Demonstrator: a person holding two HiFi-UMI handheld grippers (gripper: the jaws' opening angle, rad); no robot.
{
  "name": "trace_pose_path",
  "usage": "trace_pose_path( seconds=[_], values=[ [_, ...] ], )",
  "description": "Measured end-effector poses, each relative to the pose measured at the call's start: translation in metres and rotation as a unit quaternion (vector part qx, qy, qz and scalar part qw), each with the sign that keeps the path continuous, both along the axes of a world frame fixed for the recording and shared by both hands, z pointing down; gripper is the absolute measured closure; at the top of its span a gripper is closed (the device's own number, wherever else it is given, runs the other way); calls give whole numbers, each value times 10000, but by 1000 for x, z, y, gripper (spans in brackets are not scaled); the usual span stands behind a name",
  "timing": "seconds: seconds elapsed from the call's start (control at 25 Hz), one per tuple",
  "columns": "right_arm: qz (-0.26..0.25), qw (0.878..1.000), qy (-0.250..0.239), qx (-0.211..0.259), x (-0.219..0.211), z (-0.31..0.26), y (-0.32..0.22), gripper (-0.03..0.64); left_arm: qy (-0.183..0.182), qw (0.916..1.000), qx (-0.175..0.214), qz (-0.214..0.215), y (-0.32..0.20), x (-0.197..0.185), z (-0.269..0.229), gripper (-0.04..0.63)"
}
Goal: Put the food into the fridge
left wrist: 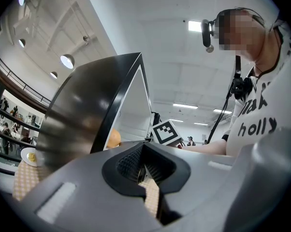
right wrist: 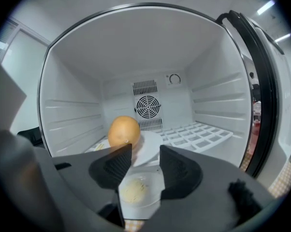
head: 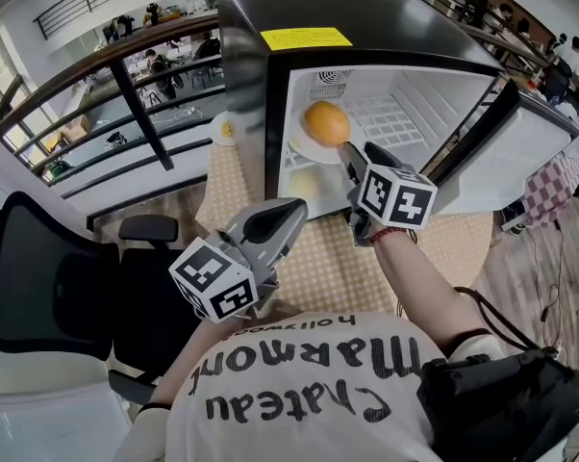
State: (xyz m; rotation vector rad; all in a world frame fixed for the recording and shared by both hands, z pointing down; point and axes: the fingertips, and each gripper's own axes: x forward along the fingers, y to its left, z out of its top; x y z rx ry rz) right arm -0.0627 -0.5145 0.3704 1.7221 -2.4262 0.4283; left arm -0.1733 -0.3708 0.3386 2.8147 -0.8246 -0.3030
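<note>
At the open mouth of the mini fridge, 12 o'clock in head view, the right gripper has its jaws spread wide and nothing pinched. The orange sits just past the jaw tips at 11 o'clock, on a white plate inside the fridge, beside the wire shelf. Below, at 6 o'clock in the right gripper view, is a second dish with a pale lump of food. The left gripper, at 7 o'clock in head view and well back from the fridge, has its jaws pressed together and empty. Another small plate of food stands outside on the table, at 9 o'clock of the fridge, so the task likely isn't finished. Risks: the plate under the orange looks tilted, and the fruit is round, so a bump from the near jaw on pulling out could roll it off or tip the plate onto the dish below. The door stands open at 3 o'clock; a careless elbow swing could catch it.
</note>
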Motion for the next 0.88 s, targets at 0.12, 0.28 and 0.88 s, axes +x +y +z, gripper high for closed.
trace_pose_path(
  seconds=[0.12, 0.28, 0.88],
  values=[
    [-16, 9997, 209, 99, 0, -1, -1, 428, 16, 10000, -45, -22, 0, -1, 2, 591],
    [-76, 9983, 526, 251, -1, -1, -3, 428, -16, 10000, -54, -35, 0, -1, 4, 591],
    [-243, 9982, 216, 514, 11, -21, 15, 428, -46, 9992, -163, -349, 21, -3, -2, 591]
  ],
)
